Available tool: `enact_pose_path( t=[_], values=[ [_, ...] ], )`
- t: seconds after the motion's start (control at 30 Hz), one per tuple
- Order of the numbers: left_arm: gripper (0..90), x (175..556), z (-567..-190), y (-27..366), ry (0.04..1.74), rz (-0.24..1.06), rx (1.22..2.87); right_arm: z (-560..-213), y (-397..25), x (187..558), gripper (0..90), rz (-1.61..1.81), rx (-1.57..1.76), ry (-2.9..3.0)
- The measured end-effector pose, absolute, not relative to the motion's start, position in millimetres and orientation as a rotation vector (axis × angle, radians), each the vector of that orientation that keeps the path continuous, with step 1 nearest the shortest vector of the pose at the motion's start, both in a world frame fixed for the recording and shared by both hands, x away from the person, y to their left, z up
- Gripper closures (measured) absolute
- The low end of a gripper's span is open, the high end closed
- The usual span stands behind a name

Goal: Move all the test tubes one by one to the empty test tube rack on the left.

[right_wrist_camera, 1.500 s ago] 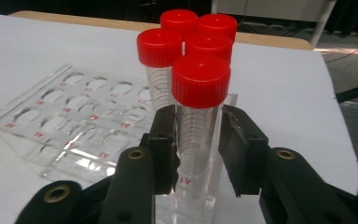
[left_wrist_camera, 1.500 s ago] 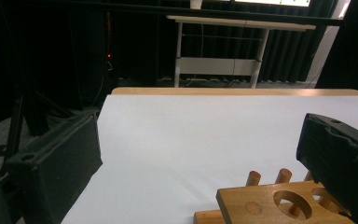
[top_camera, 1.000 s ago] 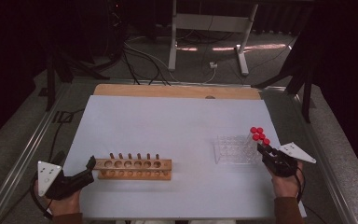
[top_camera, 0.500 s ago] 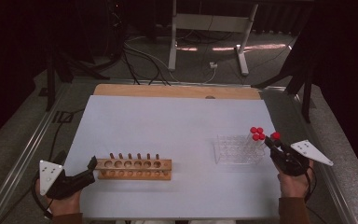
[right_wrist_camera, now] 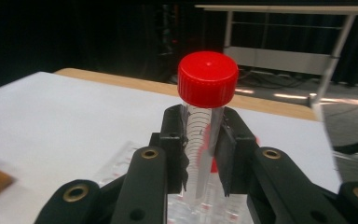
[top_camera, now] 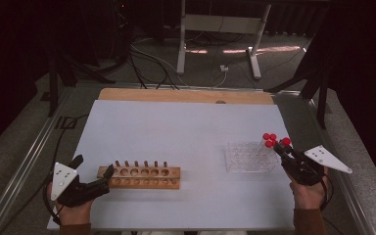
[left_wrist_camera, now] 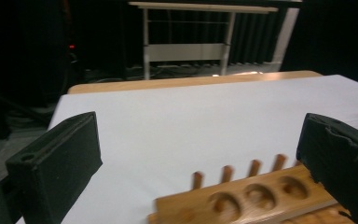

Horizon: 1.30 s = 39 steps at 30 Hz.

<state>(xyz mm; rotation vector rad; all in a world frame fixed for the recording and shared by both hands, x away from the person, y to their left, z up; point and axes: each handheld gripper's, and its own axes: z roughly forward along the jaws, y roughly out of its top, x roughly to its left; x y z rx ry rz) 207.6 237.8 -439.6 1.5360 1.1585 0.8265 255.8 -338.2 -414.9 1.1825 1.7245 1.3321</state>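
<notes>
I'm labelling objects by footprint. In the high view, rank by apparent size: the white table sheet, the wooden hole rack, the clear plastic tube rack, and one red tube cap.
1. White table sheet
2. Wooden hole rack
3. Clear plastic tube rack, noticeably shorter than the wooden one
4. Red tube cap, smallest by far

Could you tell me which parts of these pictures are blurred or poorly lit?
Left gripper view: wooden rack soft, background dark. Right gripper view: red-capped tube sharp, clear rack below blurred. High view: table evenly lit, surroundings dim.
</notes>
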Motion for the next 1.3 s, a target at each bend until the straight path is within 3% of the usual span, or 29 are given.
enact_pose_path(
  t=[0.33,1.3],
  values=[
    [0.6,221.4,-420.1,218.0,1.098,0.759,1.53,-398.4,-310.0,258.9,74.1,1.426,1.083,1.86],
    [3.4,253.3,-392.7,114.4,0.864,0.558,1.659,-420.2,-244.4,270.2,74.1,1.461,0.976,2.105]
  ],
)
